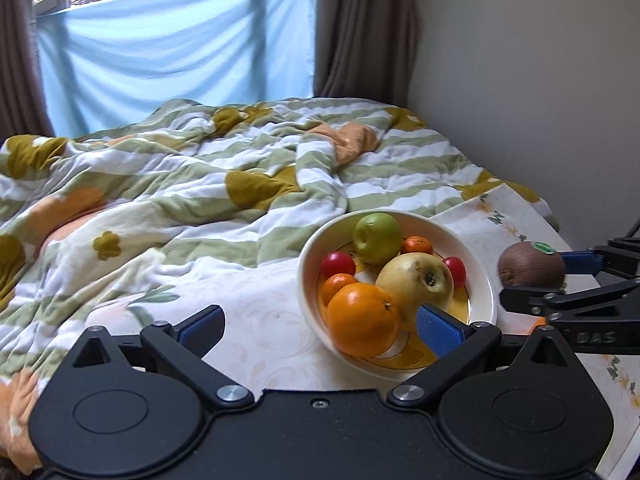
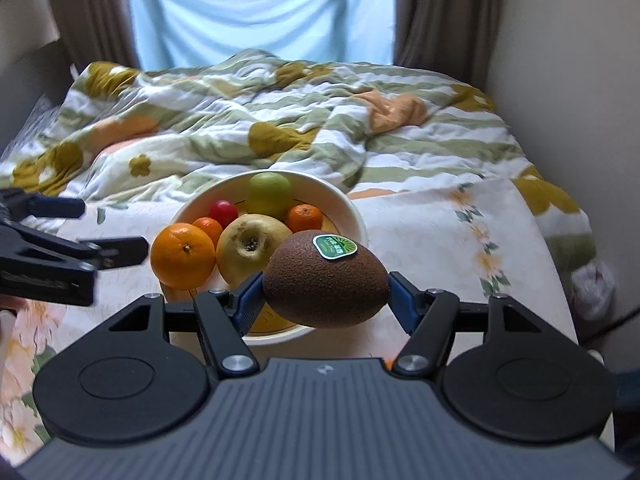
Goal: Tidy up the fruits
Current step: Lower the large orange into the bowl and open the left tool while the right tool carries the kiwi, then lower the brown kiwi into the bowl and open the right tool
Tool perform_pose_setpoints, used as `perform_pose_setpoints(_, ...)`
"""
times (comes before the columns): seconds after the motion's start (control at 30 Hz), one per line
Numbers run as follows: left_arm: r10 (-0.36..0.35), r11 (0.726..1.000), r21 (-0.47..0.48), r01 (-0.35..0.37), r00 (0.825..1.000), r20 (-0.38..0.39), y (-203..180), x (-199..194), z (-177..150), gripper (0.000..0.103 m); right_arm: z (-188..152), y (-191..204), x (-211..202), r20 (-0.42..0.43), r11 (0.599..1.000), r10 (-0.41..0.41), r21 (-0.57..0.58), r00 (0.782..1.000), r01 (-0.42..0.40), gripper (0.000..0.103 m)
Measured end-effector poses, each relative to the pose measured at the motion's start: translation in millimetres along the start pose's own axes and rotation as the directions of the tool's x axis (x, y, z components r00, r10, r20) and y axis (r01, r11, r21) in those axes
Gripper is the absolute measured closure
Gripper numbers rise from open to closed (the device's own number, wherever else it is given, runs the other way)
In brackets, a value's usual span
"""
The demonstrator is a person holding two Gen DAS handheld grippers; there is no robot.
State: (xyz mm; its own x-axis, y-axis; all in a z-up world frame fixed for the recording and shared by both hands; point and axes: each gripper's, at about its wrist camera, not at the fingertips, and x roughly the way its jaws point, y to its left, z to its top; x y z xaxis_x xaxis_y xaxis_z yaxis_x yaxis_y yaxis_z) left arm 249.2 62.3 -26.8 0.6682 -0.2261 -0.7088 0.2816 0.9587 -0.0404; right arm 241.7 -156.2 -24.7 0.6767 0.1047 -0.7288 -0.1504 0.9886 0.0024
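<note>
A white bowl (image 1: 486,280) (image 2: 352,208) stands on a floral cloth and holds a large orange (image 1: 362,318) (image 2: 182,256), a yellow pear (image 1: 412,280) (image 2: 250,248), a green apple (image 1: 376,238) (image 2: 270,190), small tangerines and red tomatoes. My right gripper (image 2: 326,300) (image 1: 536,280) is shut on a brown kiwi (image 2: 326,280) (image 1: 532,264) with a green sticker, held just right of the bowl. My left gripper (image 1: 316,330) (image 2: 106,230) is open and empty at the bowl's near-left edge.
A rumpled striped flower-print quilt (image 1: 180,184) covers the bed behind the bowl. The floral cloth (image 2: 460,248) spreads under and right of the bowl. A wall (image 1: 540,80) runs along the right. Curtains and a blue sheet hang at the far window.
</note>
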Motion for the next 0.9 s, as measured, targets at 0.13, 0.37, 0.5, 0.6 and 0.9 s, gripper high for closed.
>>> perform_pose_setpoints(0.13, 0.040, 0.999, -0.022, -0.040, 0.999, -0.002, 0.1, -9.1, -4.2, 0.000, 0.5, 5.4, 13.7, 0.003, 0.994, 0.042, -0.106, 0.999, -0.042, 0.022)
perform_pose_setpoints(0.37, 0.093, 0.993, -0.069, -0.093, 0.996, -0.013, -3.6, -19.4, -12.7, 0.000, -6.8, 7.1, 39.4, 0.012, 0.967, 0.113, -0.229, 0.993, -0.108, 0.022)
perform_pose_setpoints(0.5, 0.119, 0.988, -0.093, -0.120, 0.993, -0.020, -8.2, -22.4, -18.5, 0.000, -13.9, 4.3, 47.7, 0.014, 0.955, 0.147, -0.260, 0.989, -0.139, 0.022)
perform_pose_setpoints(0.6, 0.132, 0.985, -0.111, -0.134, 0.991, -0.027, -10.7, -22.5, -22.1, 0.000, -16.7, -1.9, 50.9, 0.006, 0.951, 0.174, -0.260, 0.985, -0.167, 0.022)
perform_pose_setpoints(0.9, 0.165, 0.977, -0.127, -0.169, 0.985, -0.040, -21.3, -28.2, -31.0, 0.000, -22.6, -7.5, 57.0, -0.002, 0.940, 0.202, -0.281, 0.979, -0.194, 0.021)
